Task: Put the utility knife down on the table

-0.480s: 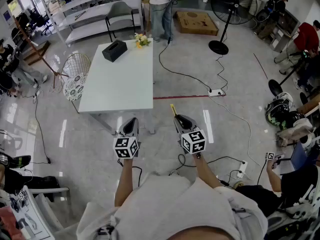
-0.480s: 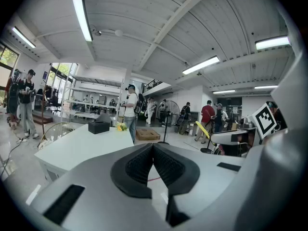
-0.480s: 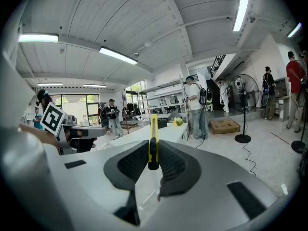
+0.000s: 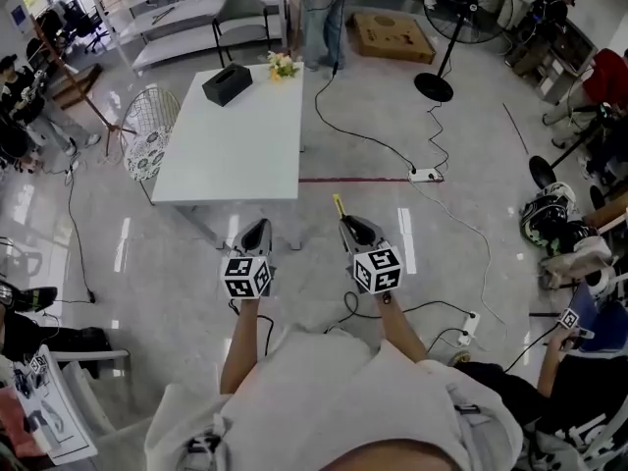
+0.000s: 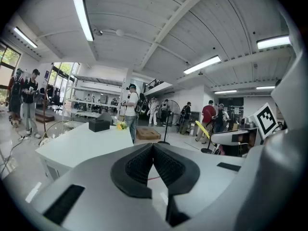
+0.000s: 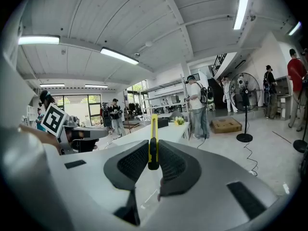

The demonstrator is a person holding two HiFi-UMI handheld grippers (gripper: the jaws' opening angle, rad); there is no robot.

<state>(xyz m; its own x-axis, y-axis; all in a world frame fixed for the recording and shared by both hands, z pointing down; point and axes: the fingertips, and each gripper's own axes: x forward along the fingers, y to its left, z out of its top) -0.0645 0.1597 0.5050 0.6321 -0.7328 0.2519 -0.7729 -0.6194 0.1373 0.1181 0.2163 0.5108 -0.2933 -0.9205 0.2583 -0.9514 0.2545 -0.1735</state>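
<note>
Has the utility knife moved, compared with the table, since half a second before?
No clear move: the utility knife in the right tongs still points just right of the near corner of the table.

A black box sits near yellow flowers; a wire chair, fan and cardboard box stand on the floor.

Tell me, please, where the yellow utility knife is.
In the right gripper view the yellow utility knife is clamped in the right gripper, short of the white table.

— Any writing you can read?
— None. The cubes on left gripper and right gripper bear only square patterns; the box's print is too small.
</note>
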